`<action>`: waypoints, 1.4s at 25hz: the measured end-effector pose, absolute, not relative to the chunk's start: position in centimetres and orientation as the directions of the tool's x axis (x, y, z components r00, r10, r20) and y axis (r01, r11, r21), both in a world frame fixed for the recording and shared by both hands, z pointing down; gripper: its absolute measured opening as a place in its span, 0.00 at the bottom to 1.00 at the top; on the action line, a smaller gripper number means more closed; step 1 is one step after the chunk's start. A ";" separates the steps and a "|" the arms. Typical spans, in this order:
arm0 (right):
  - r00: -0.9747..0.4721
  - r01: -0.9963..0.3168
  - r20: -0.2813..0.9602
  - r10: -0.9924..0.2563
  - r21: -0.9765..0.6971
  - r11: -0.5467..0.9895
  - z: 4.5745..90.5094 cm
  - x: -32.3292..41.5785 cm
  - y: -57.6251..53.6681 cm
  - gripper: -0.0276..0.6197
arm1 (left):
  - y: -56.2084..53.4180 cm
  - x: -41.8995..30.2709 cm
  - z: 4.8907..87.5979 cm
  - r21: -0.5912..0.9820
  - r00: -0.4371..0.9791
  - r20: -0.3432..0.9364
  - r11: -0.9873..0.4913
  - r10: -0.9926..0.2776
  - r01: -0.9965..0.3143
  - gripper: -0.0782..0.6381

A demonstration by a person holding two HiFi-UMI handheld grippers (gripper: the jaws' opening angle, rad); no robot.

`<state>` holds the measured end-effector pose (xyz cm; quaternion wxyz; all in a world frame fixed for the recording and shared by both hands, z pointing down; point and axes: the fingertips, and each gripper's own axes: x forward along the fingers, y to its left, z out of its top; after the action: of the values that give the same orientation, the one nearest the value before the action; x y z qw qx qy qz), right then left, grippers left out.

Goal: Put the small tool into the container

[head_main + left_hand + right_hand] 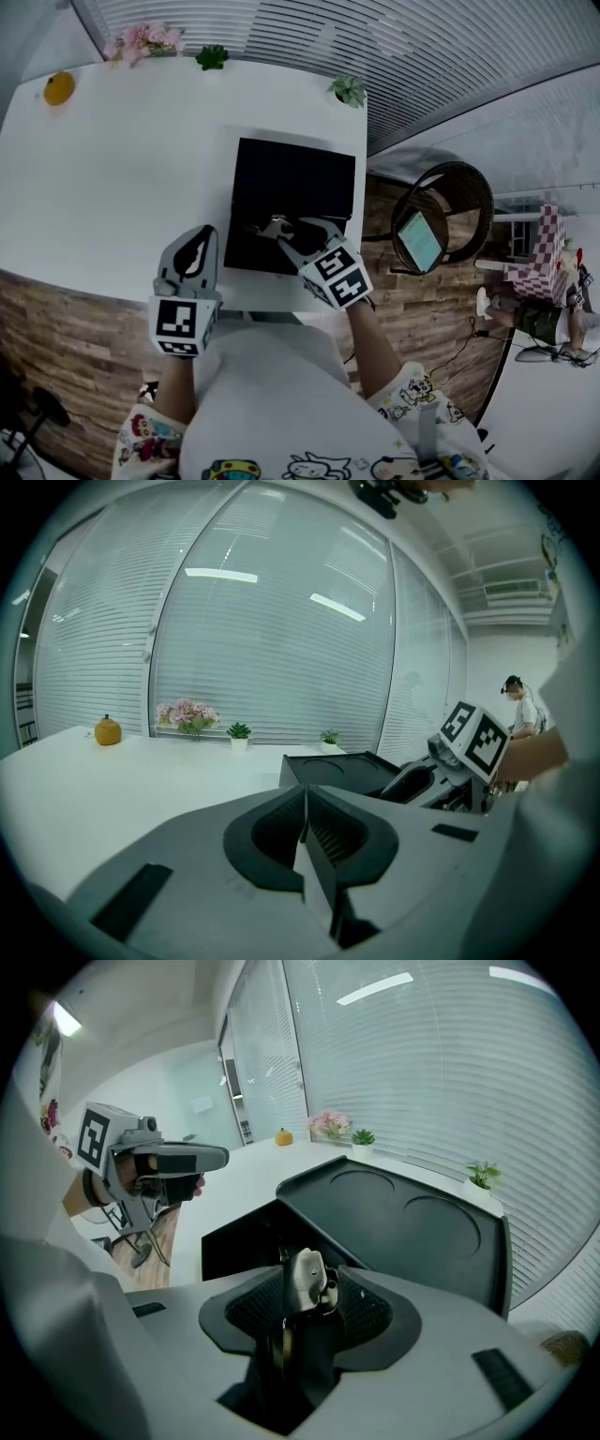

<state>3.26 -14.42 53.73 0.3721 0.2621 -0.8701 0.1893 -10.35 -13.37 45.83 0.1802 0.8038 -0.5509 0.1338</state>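
Right gripper was angled down over the black container, jaws spread wide with the small tool loose between them — seemingly for release — while left gripper was parked aside, closed on nothing.

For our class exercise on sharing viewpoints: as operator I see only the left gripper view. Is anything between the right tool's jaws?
Observer: Yes. In the right gripper view, a small silvery metal piece sits between the jaws of the right tool, which stand apart.
Operator: Is that tool over the container?
Observer: In the head view, yes. Its tip hangs over the cavity of the open rectangular black box, in front of the raised lid.
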 end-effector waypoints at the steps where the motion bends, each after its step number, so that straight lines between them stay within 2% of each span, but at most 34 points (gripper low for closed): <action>1: -0.584 -0.596 0.745 -0.322 -0.124 0.793 53.6 3.3 -14.4 0.27 | -13.4 -10.3 45.8 0.141 0.358 0.412 -0.329 -0.838 -0.934 0.12; 11: -0.578 -0.601 0.720 -0.384 -0.057 0.797 51.5 3.9 -14.1 0.27 | -13.3 -10.2 44.2 0.109 0.362 0.377 -0.348 -0.852 -0.931 0.12; 21: -0.588 -0.640 0.637 -0.498 0.010 0.768 46.7 5.2 -14.3 0.27 | -13.3 -9.3 41.2 0.051 0.414 0.319 -0.420 -0.853 -0.906 0.13; 35: -0.557 -0.780 0.393 -0.732 0.056 0.623 38.7 8.7 -14.9 0.27 | -11.9 -7.1 38.2 0.081 0.562 0.264 -0.563 -0.784 -0.823 0.12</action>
<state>8.71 -14.86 38.66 0.1927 0.4294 -0.8801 0.0625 -7.06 -11.90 38.16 0.0979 0.8784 -0.4572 0.0995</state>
